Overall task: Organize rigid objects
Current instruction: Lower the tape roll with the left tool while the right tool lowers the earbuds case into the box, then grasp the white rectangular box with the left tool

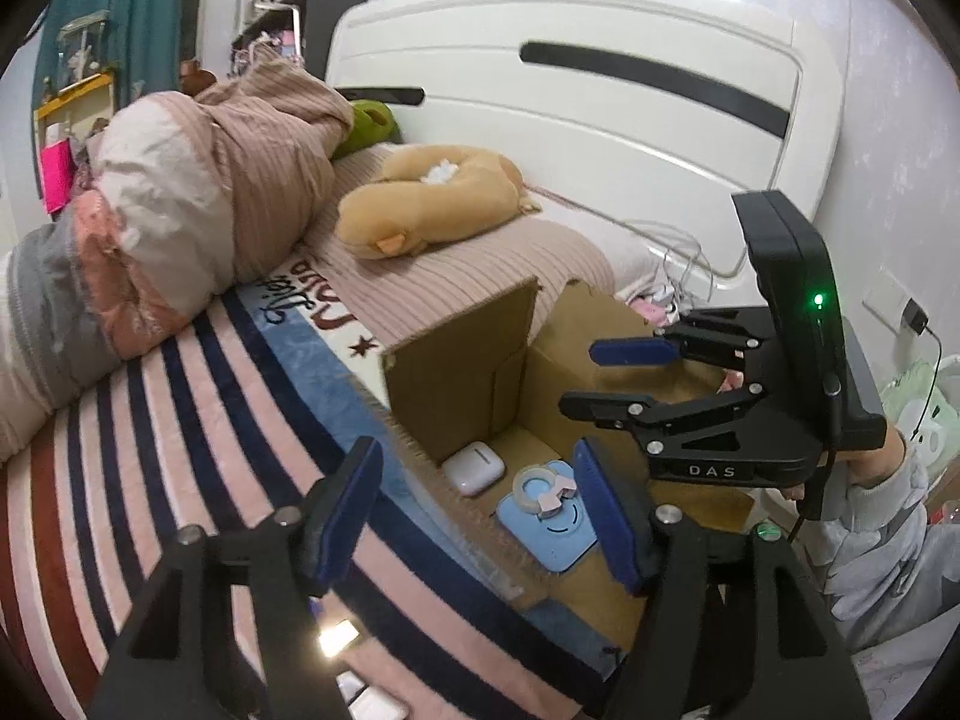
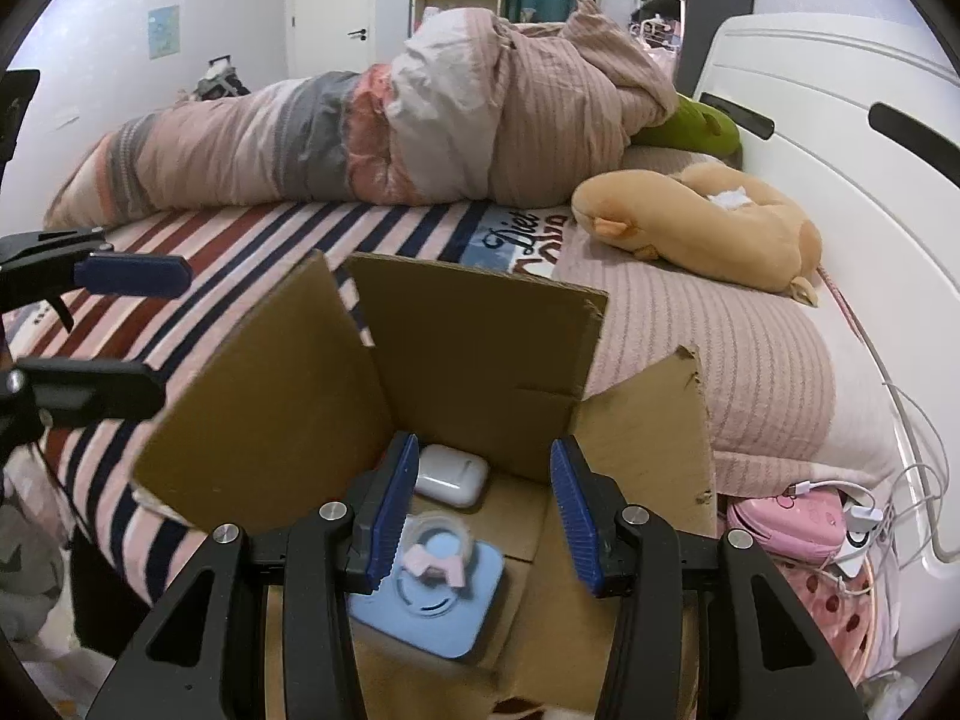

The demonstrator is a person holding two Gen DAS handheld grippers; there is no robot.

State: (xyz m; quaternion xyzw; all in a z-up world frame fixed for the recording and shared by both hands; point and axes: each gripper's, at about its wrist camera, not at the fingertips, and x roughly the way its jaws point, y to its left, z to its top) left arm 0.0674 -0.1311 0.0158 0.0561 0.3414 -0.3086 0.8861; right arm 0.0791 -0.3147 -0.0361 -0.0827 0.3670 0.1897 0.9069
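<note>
An open cardboard box [image 1: 462,372] [image 2: 270,408] stands at the edge of the bed. On its floor lie a white earbud case [image 1: 474,468] [image 2: 451,475], a flat blue square item [image 1: 558,534] [image 2: 432,606], and on top of that a small clear tape roll with a pink dispenser [image 1: 540,489] [image 2: 435,549]. My left gripper [image 1: 480,516] [image 2: 120,333] hovers just left of the box, open and holding nothing. Over the box's near side my right gripper [image 2: 483,516] [image 1: 582,378] is open, with nothing between its blue pads [image 2: 390,510].
The bed carries a striped blanket [image 1: 180,432], a rolled duvet [image 2: 420,120], a tan plush [image 1: 420,204] [image 2: 708,228] and a green plush [image 2: 696,120]. White headboard [image 1: 600,120] behind. Cables [image 2: 900,480] and a pink case [image 2: 786,522] lie right of the box. A sleeved hand [image 1: 888,540] holds the right gripper.
</note>
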